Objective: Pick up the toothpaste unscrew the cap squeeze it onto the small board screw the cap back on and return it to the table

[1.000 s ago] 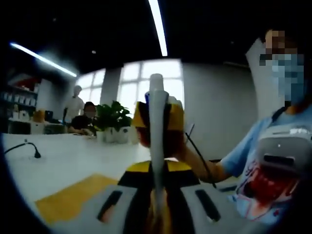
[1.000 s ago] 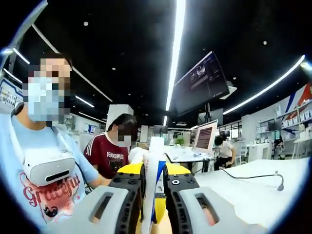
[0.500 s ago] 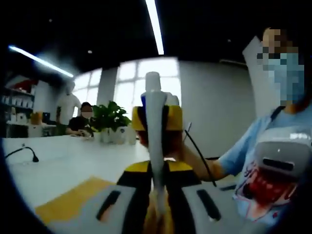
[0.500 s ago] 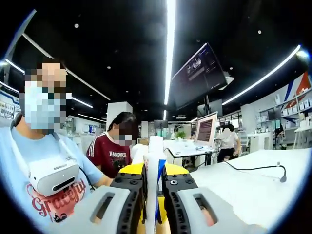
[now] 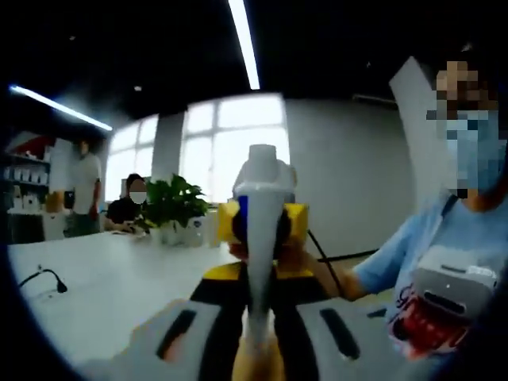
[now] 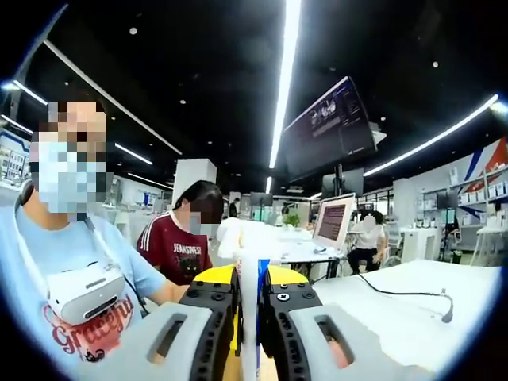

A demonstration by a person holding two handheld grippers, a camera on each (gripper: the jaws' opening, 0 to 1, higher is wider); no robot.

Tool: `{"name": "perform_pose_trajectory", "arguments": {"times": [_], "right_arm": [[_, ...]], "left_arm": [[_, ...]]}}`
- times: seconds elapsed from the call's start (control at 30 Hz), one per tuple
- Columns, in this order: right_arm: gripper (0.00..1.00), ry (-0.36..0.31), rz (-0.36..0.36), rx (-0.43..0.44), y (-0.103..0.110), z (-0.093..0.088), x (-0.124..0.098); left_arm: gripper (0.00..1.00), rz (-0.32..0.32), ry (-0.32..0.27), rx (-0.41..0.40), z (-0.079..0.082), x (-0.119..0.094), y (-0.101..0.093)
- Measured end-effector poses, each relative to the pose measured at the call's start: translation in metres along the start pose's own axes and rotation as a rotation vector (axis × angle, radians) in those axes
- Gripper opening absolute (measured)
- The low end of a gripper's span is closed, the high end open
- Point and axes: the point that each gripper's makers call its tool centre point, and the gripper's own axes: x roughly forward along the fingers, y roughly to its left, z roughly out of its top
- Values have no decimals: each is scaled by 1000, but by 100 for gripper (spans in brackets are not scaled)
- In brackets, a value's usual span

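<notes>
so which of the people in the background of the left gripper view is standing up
The person at the far left beside the shelves, in a light top, is upright. The other person sits behind the table, next to the potted plant.

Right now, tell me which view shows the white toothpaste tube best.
The left gripper view: there the white toothpaste tube rises full length between the left gripper jaws, its broad top end clear against the window. The right gripper view shows just a narrow edge-on strip of it, pinched between the right gripper jaws.
</notes>
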Motion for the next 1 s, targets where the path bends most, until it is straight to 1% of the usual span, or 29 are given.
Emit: {"name": "perform_pose_trajectory", "arguments": {"times": [0.07,0.17,0.2,0.23,0.27,0.3,0.37,0.4,0.53,0.67,0.73,0.77,0.8,0.83,0.87,0.9,0.93,0.97,1.0], "right_arm": [[11,-23,2,7,-2,3,-2],[11,-51,1,33,-4,-1,-4],[11,-54,0,50,-5,-5,-5],[11,-50,2,64,-6,-9,-5],[11,-39,5,79,-6,-15,-5],[11,-30,4,83,-7,-18,-4],[11,-15,-8,94,-10,-26,-4],[11,-14,-11,103,-11,-28,-4],[12,-32,0,123,-11,-27,-6],[13,-40,-3,89,-7,-25,-6],[18,-72,-67,96,-14,-18,-6],[22,-86,-101,84,-18,-12,-7],[28,-90,-146,68,-23,-9,-8],[30,-83,-191,45,-28,-6,-10],[31,-57,-257,11,-35,-5,-14],[34,-38,-302,4,-38,-6,-15],[35,-39,-373,-15,-44,-5,-17],[35,-41,-408,-28,-46,-3,-17],[35,-48,-452,-32,-50,-1,-17]], "left_arm": [[11,-13,-14,-13,3,-1,1],[10,-25,-41,-29,-1,-3,2],[10,-19,-47,-79,-5,-3,3],[9,-21,-41,-64,-9,-3,2],[9,-17,-24,-39,-15,-4,2],[9,-9,-10,-31,-19,-5,4],[9,7,3,-51,-26,-7,9],[8,9,10,-78,-28,-7,9],[8,19,15,-63,-27,-6,7],[8,39,6,-60,-26,-7,5],[8,74,-3,-65,-24,-8,10],[8,80,-3,-62,-23,-8,10],[8,125,0,-17,-23,-9,17],[8,159,20,5,-25,-10,22],[8,208,36,41,-27,-10,29],[8,232,28,17,-28,-10,32],[8,252,16,-18,-29,-11,37],[8,267,14,-35,-30,-11,40],[8,277,17,-34,-31,-11,42]]}}
